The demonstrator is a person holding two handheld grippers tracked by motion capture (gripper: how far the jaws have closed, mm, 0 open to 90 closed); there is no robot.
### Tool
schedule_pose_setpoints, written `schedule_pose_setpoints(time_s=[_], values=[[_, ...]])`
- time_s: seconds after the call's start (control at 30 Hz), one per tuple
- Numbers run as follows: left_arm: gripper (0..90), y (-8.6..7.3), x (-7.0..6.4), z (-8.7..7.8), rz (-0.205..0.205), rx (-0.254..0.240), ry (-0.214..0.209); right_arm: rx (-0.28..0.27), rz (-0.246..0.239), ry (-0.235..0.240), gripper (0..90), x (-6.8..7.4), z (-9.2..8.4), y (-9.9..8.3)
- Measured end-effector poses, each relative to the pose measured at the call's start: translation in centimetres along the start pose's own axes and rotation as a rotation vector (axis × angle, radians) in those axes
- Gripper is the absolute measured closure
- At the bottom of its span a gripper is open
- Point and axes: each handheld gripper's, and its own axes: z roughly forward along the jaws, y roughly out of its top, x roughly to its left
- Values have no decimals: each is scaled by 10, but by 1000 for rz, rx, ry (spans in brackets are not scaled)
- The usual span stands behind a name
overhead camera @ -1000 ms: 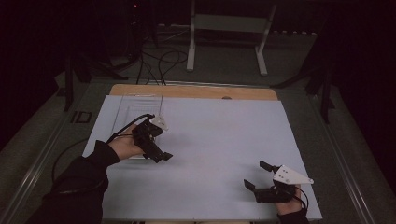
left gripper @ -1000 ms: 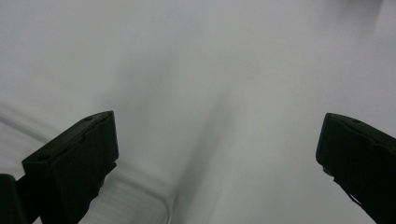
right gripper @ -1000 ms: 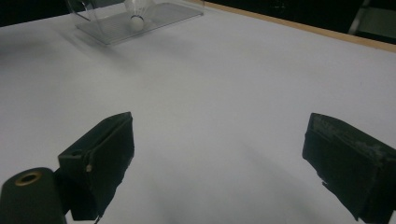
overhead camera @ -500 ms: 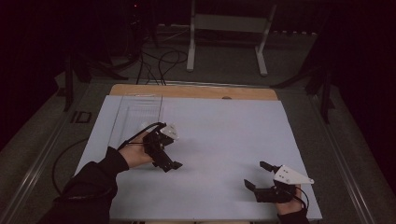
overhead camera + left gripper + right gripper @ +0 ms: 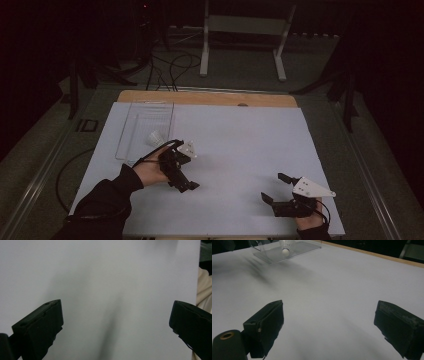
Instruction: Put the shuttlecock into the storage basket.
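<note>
Left black two-jaw gripper (image 5: pixel 186 185) held in the person's left hand (image 5: pixel 152 169) over the left-centre of the white sheet-covered table (image 5: pixel 240 145); jaws spread wide with nothing between them, the left gripper view showing bare white surface and a soft shadow in the gap; jaws point toward the near side of the table, grey three-cornered plate on top, black cable looping back over the hand.

Right black two-jaw gripper (image 5: pixel 274 189) low at the near right corner, held in the right hand (image 5: pixel 309 220); jaws likewise parted and empty, pointing left across the sheet; whether it rests on the surface or hangs just above it cannot be told from the high view.

White feathered shuttlecock (image 5: pixel 286 246) lies in a shallow clear plastic tray (image 5: pixel 146 127) at the far left of the table; in the high view it sits in the tray's near part, just beyond the left gripper and apart from it; well apart from the right gripper.

Light wooden strip (image 5: pixel 210 98) along the table's far edge; beyond it a dark floor with black cables (image 5: pixel 172 67) and a pale metal stand (image 5: pixel 245 35).
</note>
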Motion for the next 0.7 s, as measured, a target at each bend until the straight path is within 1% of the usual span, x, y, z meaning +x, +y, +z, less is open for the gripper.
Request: schedule_pose_setpoints(time_s=[0.03,0.1,0.13,0.23,0.33,0.4,0.47,0.53,0.7], values=[[0,-1,-1,1,4,-5,7,0,0,0,91,0,0,0],[0,-3,-1,2,-1,-13,-8,2,-1,-1,91,0,0,0],[0,-4,-2,3,-3,-23,-8,1,-1,0,91,0,0,0],[0,-8,-4,5,-4,-19,-5,1,-1,-1,92,1,0,0],[0,-11,-5,8,-12,-18,-25,2,-1,-1,91,0,0,0],[0,-14,-5,8,-13,-29,-24,2,-1,-1,91,1,0,0],[0,-18,-6,8,-2,-42,-14,1,-2,0,91,0,0,0],[0,-21,-6,8,-13,-52,-29,1,-1,-1,91,0,0,0],[0,-31,-9,7,-24,-56,-32,2,-2,1,91,0,0,0]])
